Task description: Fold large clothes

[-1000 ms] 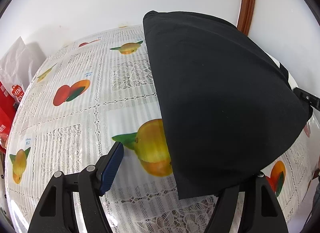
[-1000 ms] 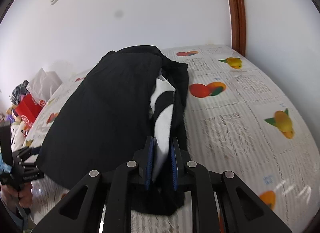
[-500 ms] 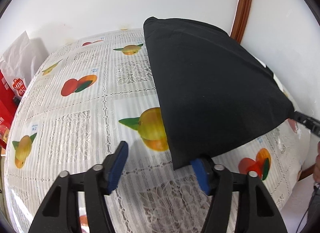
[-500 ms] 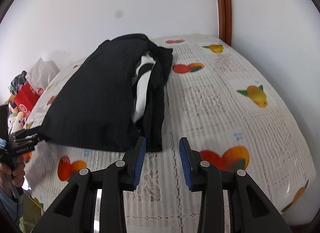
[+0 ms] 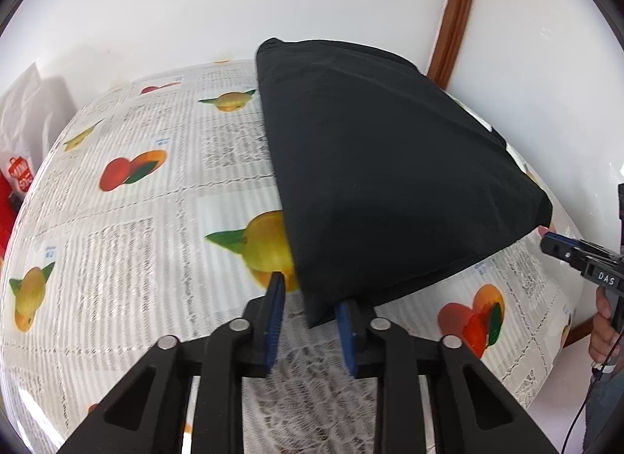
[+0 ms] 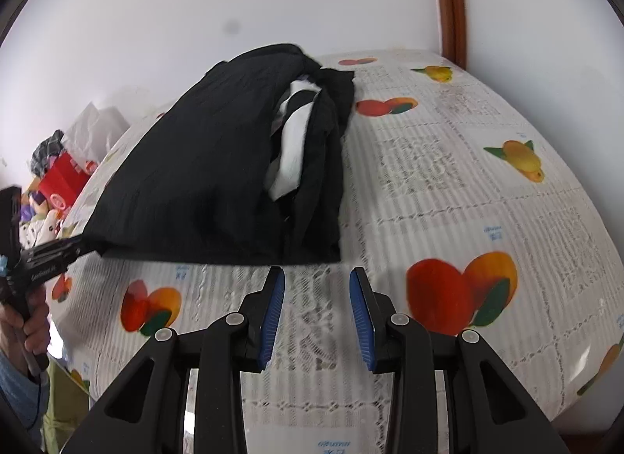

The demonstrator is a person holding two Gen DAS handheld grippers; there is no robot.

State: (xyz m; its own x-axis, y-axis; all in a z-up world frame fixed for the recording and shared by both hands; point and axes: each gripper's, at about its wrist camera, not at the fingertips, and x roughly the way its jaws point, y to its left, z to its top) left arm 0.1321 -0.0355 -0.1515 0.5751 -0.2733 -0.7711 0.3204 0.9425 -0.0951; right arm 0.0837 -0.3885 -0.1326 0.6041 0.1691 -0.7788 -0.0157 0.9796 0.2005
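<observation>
A large black garment [image 5: 382,181] lies folded on the fruit-print tablecloth [image 5: 136,243]; a white and black inner layer [image 6: 292,149] shows along its right side. My left gripper [image 5: 310,327] has the garment's near corner hanging between its blue pads, and its jaws are closing; the left pad still stands clear of the cloth. In the right wrist view the left gripper [image 6: 50,255] meets that corner. My right gripper [image 6: 316,298] is open just short of the garment's near edge, with nothing between its fingers. The right gripper [image 5: 577,255] also shows past the cloth's right corner.
A red bag [image 6: 62,181] and a white bag [image 5: 23,114] stand with toys and clutter beyond the table's left end. A wooden door frame [image 5: 452,13] runs up the white wall behind. A person's hand [image 6: 27,321] holds the left gripper's handle.
The left gripper's jaws have narrowed around the garment's near corner. The right gripper let go of the garment's edge, opened and drew back toward the table's front.
</observation>
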